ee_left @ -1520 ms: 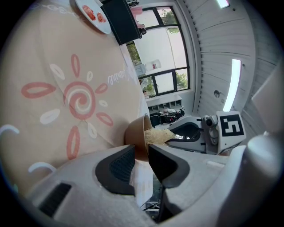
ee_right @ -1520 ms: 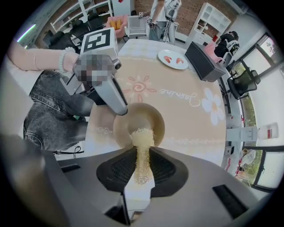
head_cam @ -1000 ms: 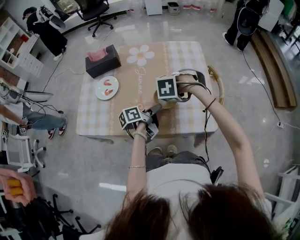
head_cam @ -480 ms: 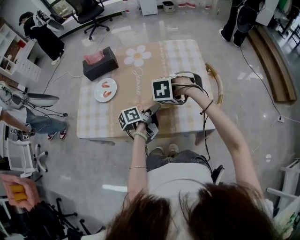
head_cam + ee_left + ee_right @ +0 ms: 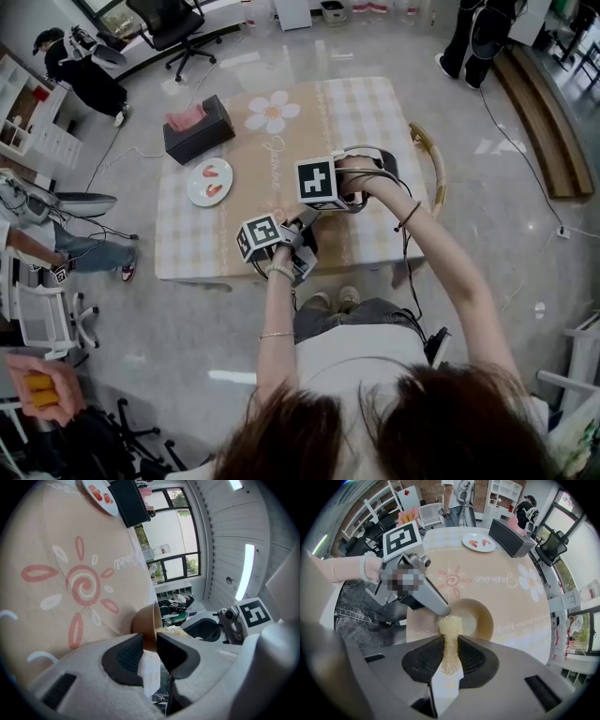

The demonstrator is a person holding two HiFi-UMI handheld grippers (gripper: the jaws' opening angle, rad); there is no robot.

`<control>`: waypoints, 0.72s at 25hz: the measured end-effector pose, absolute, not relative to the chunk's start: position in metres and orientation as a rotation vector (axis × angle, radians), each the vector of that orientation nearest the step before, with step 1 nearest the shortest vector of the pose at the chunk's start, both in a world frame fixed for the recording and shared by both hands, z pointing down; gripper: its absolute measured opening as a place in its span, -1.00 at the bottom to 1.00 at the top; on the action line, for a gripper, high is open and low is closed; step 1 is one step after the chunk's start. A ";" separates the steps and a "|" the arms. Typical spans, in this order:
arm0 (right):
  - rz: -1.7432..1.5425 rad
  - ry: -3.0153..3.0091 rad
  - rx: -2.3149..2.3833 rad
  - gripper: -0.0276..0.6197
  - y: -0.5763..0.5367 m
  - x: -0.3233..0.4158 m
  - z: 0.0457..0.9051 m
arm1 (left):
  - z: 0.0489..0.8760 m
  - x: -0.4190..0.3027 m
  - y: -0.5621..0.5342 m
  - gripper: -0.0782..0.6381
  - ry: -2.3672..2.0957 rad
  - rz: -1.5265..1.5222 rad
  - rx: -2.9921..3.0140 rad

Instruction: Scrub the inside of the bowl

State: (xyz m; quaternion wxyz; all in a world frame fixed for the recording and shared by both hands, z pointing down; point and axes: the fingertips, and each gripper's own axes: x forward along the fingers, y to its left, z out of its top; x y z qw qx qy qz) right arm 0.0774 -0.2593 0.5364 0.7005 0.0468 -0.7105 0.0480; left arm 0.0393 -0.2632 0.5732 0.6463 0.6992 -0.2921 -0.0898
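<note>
A tan bowl point(image 5: 474, 617) sits on the patterned tablecloth near the table's front edge. My left gripper point(image 5: 150, 644) is shut on the bowl's near rim point(image 5: 146, 623), one jaw inside and one outside. My right gripper point(image 5: 451, 654) is shut on a pale yellow mesh scrubber point(image 5: 450, 637). The scrubber's tip hangs over the bowl's rim, right beside the left gripper's jaws point(image 5: 433, 603). In the head view the right gripper's marker cube point(image 5: 317, 182) covers the bowl, and the left gripper's cube point(image 5: 261, 234) sits just in front of it.
A white plate point(image 5: 208, 180) with red food pieces lies at the table's left. A black tissue box point(image 5: 197, 127) stands behind it. A curved wooden chair back point(image 5: 433, 167) touches the table's right side. People and office chairs stand around on the floor.
The right gripper has drifted a little to the left over the bowl with the scrubber. The left gripper has stayed on the rim.
</note>
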 end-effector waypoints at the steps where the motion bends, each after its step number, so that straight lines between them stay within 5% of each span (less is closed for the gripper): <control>1: 0.119 -1.593 0.108 -0.67 -0.260 0.076 0.536 | 0.573 0.039 -0.264 -0.52 -0.663 -0.209 1.590; 18: 0.291 -1.790 0.177 -0.67 -0.270 0.083 0.531 | 0.559 0.031 -0.268 -0.52 -0.563 -0.372 1.580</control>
